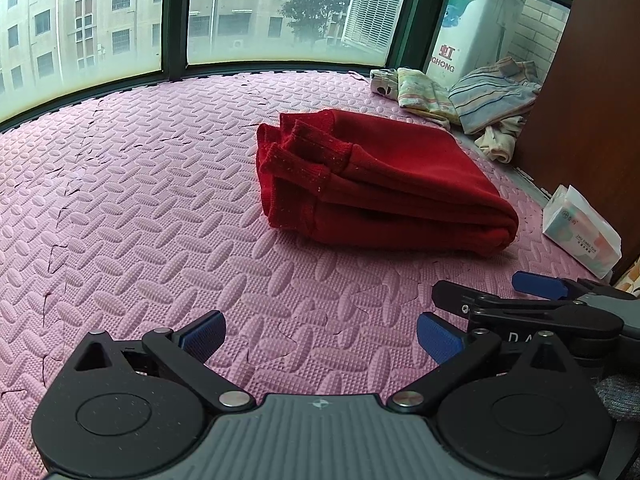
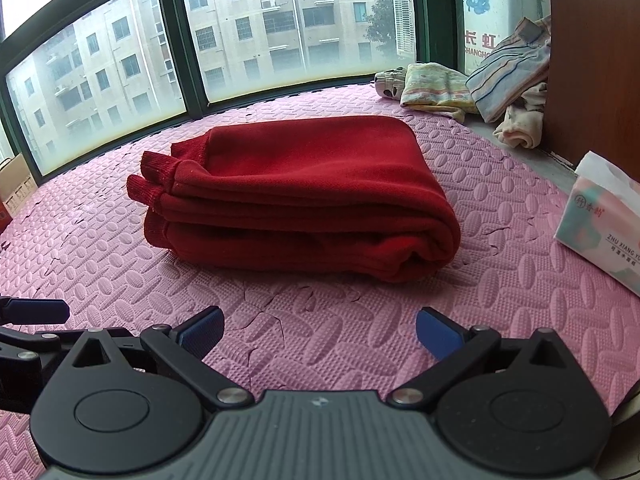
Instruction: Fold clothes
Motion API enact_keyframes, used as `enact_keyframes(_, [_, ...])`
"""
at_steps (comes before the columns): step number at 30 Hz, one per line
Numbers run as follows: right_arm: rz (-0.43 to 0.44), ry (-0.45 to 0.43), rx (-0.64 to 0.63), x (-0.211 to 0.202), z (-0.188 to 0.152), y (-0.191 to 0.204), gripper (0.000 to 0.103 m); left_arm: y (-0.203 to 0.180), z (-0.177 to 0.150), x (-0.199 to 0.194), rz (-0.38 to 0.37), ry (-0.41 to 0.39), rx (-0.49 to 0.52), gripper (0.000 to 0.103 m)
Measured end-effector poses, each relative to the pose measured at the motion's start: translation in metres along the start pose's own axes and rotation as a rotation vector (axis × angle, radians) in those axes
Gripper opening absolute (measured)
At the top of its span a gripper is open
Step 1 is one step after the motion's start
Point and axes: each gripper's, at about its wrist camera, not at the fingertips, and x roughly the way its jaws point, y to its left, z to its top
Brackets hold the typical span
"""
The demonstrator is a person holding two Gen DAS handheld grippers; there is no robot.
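A red garment lies folded into a thick rectangle on the pink foam mat, ribbed cuffs at its left end. It also shows in the right wrist view. My left gripper is open and empty, low over the mat, well in front of the garment. My right gripper is open and empty, also in front of the garment. The right gripper shows in the left wrist view at the right, beside my left one.
A pile of other clothes lies at the far right corner by a wooden panel. A tissue pack sits on the mat at the right. Large windows border the mat's far side. A cardboard box stands far left.
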Motion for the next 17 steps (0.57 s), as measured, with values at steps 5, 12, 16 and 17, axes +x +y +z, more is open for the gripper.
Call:
enact_keyframes(5, [-0.003,-0.001,0.008,0.0024,0.0021,-0.0025,0.103,-0.0014,0.0018,0.0028,0.001,0.002,0.004,0.103])
enact_keyframes(12, [-0.003,0.0,0.018,0.0058,0.0036,-0.005,0.103,-0.0027,0.0047,0.0067,0.001,0.003,0.004,0.103])
enact_keyframes(16, [-0.004,0.003,0.02,0.0091,0.0045,-0.0059,0.103,-0.0022,0.0069,0.009,0.003,0.0,0.001,0.103])
enact_keyframes(17, [-0.005,0.004,0.021,0.0099,0.0046,-0.0061,0.103,-0.0023,0.0073,0.0094,0.004,0.001,0.001,0.103])
